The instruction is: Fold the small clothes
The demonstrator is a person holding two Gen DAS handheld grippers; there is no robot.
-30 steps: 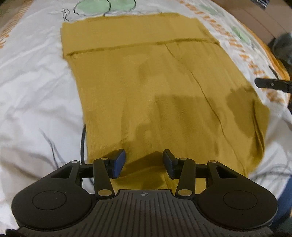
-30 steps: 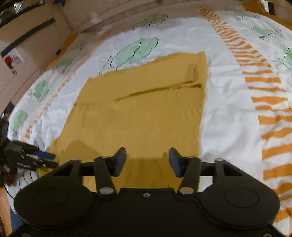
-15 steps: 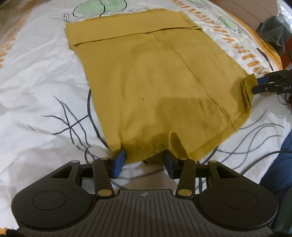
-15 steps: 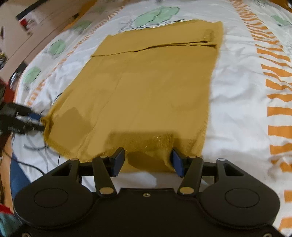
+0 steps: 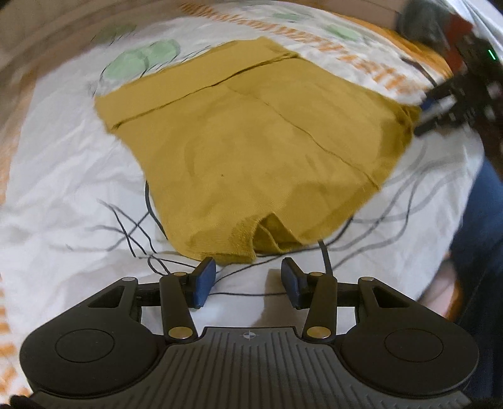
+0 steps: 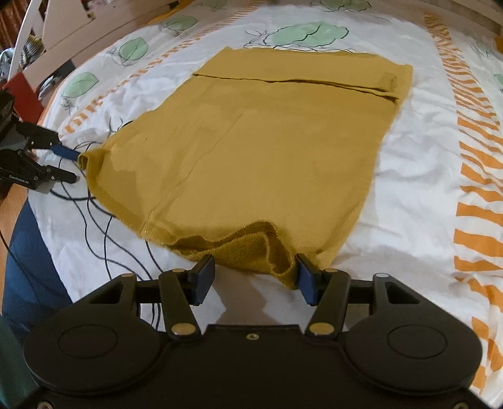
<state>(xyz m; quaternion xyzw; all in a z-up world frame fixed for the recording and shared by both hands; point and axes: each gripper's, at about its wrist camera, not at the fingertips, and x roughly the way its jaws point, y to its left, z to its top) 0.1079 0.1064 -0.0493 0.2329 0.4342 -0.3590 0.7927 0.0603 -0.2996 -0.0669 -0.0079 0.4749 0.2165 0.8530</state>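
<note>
A mustard-yellow knit garment (image 5: 251, 141) lies flat on the bed, with a folded band across its far end; it also shows in the right wrist view (image 6: 267, 151). My left gripper (image 5: 248, 280) is open just short of the garment's near left corner, which is rumpled. My right gripper (image 6: 254, 277) is open, with the bunched near right hem between its fingers and touching the right finger (image 6: 306, 280). Each gripper shows in the other's view, the right one (image 5: 440, 110) and the left one (image 6: 47, 160), at opposite corners of the near hem.
The bed sheet (image 6: 418, 188) is white with orange stripes and green leaf prints. Its near edge (image 6: 56, 251) drops to something dark blue at the left. Wooden furniture (image 6: 63, 28) stands beyond the bed's far left.
Both grippers have pulled back from over the garment to its near hem. The hem is now bunched at both corners. Both stay open.
</note>
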